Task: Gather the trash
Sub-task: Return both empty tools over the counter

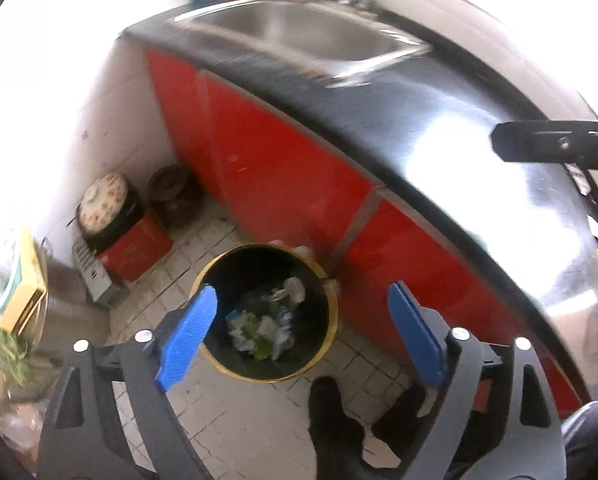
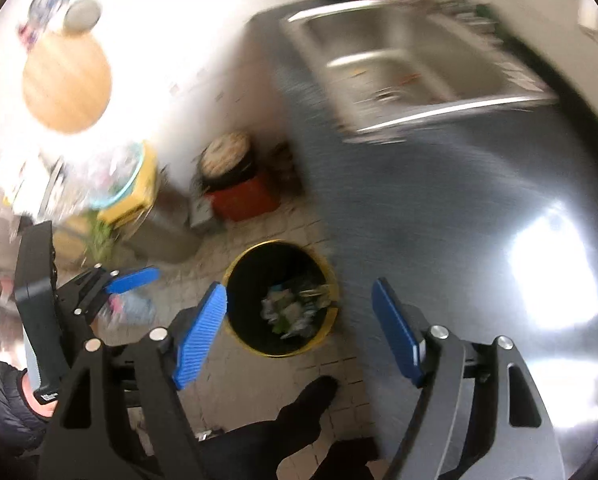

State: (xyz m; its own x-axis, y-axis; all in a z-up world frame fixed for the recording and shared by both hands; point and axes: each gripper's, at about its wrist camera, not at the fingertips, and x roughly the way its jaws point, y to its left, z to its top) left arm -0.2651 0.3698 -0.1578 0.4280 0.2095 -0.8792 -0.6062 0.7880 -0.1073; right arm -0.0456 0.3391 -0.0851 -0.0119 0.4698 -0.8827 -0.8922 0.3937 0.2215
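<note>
A round trash bin (image 1: 327, 320) with a yellow rim and black liner stands on the tiled floor against the red cabinets; crumpled white and green trash (image 1: 265, 322) lies inside. My left gripper (image 1: 303, 336) hangs open and empty above the bin. My right gripper (image 2: 299, 330) is also open and empty, above the bin (image 2: 241, 272) and the counter edge. The left gripper also shows at the left of the right wrist view (image 2: 133, 278).
A dark glossy counter (image 1: 439, 128) with a steel sink (image 1: 299, 28) runs above red cabinet doors (image 1: 267, 160). A red box (image 1: 139, 248) with a round tin on it sits in the corner. The person's dark shoes (image 1: 335, 420) stand below the bin.
</note>
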